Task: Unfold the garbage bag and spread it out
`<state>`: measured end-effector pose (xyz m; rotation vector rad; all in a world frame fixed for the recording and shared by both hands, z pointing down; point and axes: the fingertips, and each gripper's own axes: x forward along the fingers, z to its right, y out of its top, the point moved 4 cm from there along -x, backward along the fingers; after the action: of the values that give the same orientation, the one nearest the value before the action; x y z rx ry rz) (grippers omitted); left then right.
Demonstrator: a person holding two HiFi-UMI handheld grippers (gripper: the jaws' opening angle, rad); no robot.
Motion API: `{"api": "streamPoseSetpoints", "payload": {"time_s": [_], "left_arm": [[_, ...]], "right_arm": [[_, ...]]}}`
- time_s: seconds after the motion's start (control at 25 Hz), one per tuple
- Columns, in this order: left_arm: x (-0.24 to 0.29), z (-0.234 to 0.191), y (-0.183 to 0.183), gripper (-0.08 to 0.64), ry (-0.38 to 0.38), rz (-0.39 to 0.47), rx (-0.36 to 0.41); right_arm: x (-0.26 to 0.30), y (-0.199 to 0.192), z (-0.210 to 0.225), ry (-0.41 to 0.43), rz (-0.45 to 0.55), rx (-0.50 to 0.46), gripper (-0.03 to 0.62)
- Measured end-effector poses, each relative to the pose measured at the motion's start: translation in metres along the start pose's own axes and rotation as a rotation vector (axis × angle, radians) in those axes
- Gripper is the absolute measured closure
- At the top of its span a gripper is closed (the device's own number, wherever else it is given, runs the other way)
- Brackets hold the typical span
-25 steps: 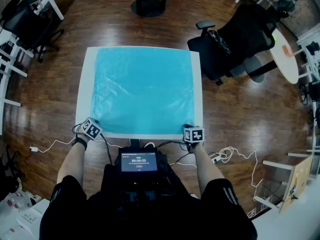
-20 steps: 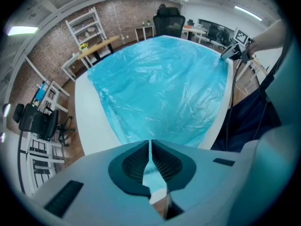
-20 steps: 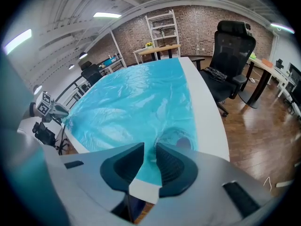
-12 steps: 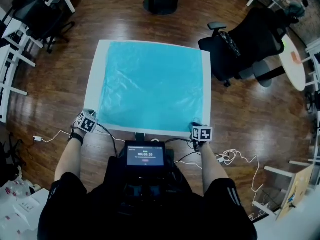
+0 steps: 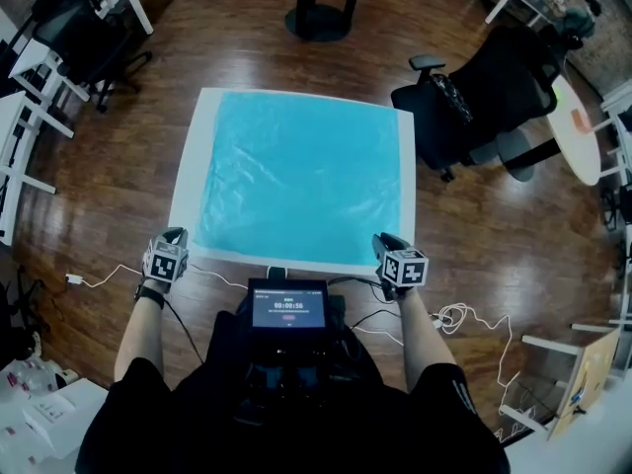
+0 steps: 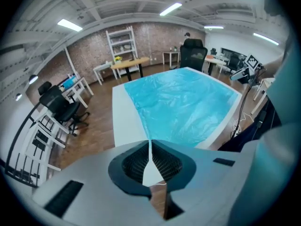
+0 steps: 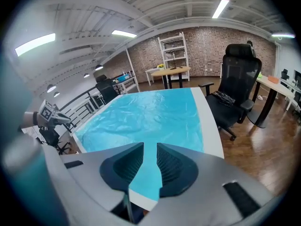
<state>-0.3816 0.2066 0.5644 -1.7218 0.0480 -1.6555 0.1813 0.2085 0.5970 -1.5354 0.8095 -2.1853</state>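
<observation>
The blue garbage bag (image 5: 296,176) lay unfolded and flat on the white worktop (image 5: 194,176). It covered nearly all of the worktop, leaving bare white margins along the left, right and near edges. The left tool (image 5: 173,237) hovered at the near left corner, its jaws clenched together on nothing. The right tool (image 5: 387,243) hung by the near right corner, jaws released and empty, clear of the bag.

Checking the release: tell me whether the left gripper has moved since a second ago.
Yes. The left gripper has drawn back from inside the table's near-left corner to just outside it, toward the person.
</observation>
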Motion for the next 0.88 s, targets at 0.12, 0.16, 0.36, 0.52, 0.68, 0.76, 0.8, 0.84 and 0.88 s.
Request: {"api": "streamPoseSetpoints", "payload": {"time_s": [0.12, 0.16, 0.36, 0.52, 0.68, 0.76, 0.8, 0.84, 0.88], "left_arm": [[-0.011, 0.014, 0.014, 0.535, -0.049, 0.093, -0.053], [-0.014, 0.018, 0.018, 0.535, -0.06, 0.121, -0.066], [-0.02, 0.029, 0.042, 0.535, -0.065, 0.255, -0.084], [-0.026, 0.04, 0.072, 0.535, -0.111, 0.355, -0.121], [-0.031, 0.059, 0.095, 0.535, -0.153, 0.4, -0.112], [-0.031, 0.067, 0.103, 0.535, -0.165, 0.419, -0.111], [-0.032, 0.072, 0.105, 0.535, -0.171, 0.427, -0.112], [-0.032, 0.076, 0.108, 0.535, -0.179, 0.434, -0.113], [-0.032, 0.08, 0.11, 0.535, -0.186, 0.44, -0.112]], "right_arm": [[-0.009, 0.022, -0.016, 0.026, 0.057, -0.018, 0.477], [-0.011, 0.027, -0.021, 0.033, 0.072, -0.025, 0.477], [-0.021, 0.049, -0.044, 0.077, 0.138, -0.029, 0.477], [-0.026, 0.065, -0.059, 0.095, 0.189, -0.034, 0.477], [-0.032, 0.076, -0.073, 0.114, 0.221, -0.057, 0.476], [-0.035, 0.079, -0.079, 0.124, 0.231, -0.077, 0.481], [-0.037, 0.08, -0.082, 0.129, 0.237, -0.083, 0.492], [-0.038, 0.081, -0.084, 0.133, 0.243, -0.086, 0.502], [-0.04, 0.082, -0.086, 0.136, 0.251, -0.087, 0.51]]}}
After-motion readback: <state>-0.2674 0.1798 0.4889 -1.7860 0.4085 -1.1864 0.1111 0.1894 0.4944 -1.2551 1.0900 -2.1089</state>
